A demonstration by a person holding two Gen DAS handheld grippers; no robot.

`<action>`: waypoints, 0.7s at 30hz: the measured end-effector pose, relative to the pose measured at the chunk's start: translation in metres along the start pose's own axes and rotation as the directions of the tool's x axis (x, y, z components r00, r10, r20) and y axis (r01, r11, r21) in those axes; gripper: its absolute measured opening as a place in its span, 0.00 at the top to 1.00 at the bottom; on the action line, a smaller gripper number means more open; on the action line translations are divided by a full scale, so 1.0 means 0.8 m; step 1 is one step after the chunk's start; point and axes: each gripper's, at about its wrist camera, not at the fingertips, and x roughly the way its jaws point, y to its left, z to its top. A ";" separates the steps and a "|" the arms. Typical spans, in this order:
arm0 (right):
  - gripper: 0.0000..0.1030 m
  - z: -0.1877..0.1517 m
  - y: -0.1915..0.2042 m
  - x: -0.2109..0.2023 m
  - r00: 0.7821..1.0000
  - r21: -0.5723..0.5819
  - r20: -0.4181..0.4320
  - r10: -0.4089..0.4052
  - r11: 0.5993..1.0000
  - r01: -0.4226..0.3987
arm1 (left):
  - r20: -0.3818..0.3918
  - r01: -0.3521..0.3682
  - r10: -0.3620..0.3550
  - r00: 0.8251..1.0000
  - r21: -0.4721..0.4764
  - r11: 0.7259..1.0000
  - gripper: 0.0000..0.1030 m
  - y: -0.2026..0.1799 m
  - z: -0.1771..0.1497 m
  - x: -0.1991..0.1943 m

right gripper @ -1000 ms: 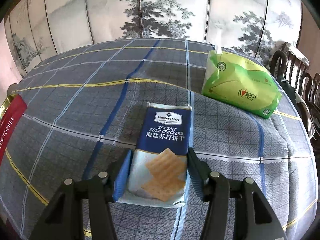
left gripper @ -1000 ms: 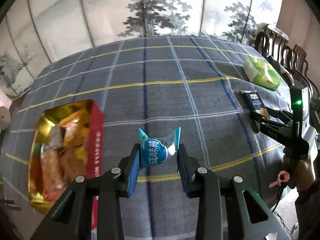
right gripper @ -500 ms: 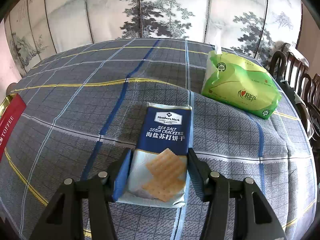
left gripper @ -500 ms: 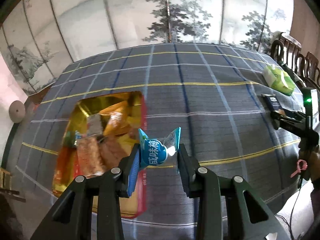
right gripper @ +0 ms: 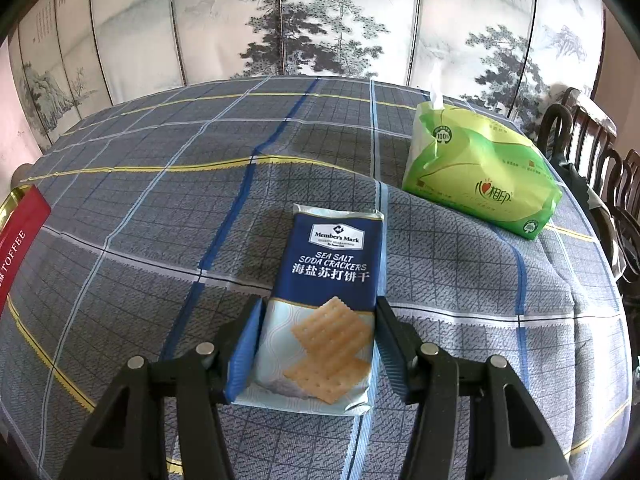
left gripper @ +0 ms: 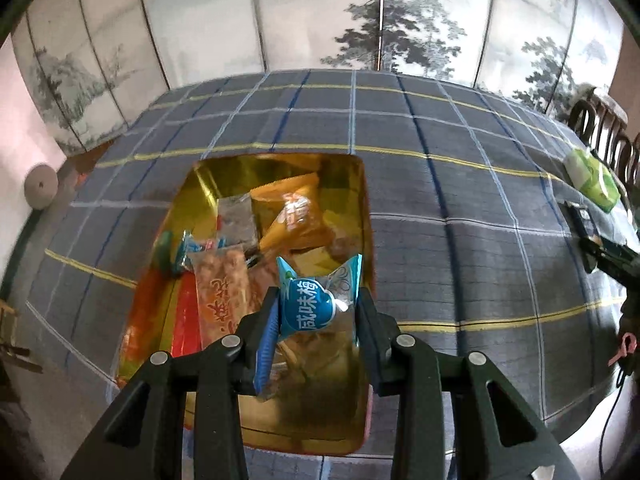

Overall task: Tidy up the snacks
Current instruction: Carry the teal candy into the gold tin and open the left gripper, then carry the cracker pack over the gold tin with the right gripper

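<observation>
My left gripper (left gripper: 316, 316) is shut on a small blue plum candy packet (left gripper: 316, 300) and holds it above the near right part of a gold-lined snack tin (left gripper: 362, 208) with several snack packs inside. My right gripper (right gripper: 318, 340) is around the near end of a blue soda cracker pack (right gripper: 332, 276) lying flat on the checked tablecloth; its fingers (right gripper: 244, 344) touch both sides of the pack. The tin's red side (right gripper: 18, 236) shows at the far left of the right wrist view.
A green tissue pack (right gripper: 484, 168) lies behind and right of the crackers, and also shows in the left wrist view (left gripper: 592, 178). Dark wooden chairs (right gripper: 592, 160) stand along the table's right edge. A painted folding screen (right gripper: 320, 20) stands behind the table.
My left gripper has swung left with the candy packet, from over the cloth to above the tin. The right gripper and cracker pack have not moved.
</observation>
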 end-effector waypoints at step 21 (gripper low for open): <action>0.47 0.000 0.000 0.000 1.000 0.001 0.000 0.001 1.000 -0.001 | -0.036 0.020 -0.021 0.999 -0.029 0.999 0.45 0.036 0.002 0.010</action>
